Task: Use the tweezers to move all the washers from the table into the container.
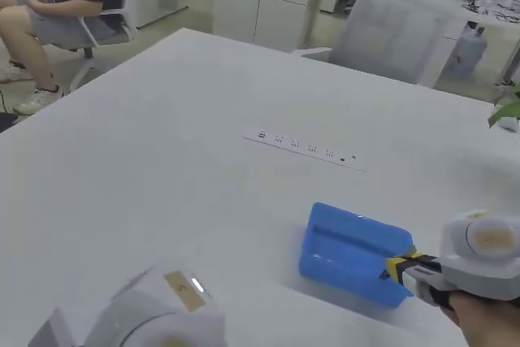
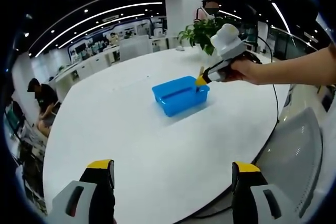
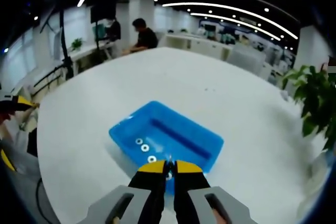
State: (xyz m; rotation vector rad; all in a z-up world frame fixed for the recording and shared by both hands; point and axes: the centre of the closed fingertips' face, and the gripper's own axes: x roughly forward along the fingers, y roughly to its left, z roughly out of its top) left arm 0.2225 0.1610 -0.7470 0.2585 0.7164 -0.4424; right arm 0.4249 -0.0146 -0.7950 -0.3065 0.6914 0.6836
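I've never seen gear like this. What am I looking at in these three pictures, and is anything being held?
There is no robot here: a person holds a claw tool in each hand. One picture comes from a camera on their head, and the two round ones come from cameras on the claws. The left claw is open and holds nothing. The right claw looks shut on thin tweezers, at a blue container with three washers inside. The container sits on a white table, near a power strip.
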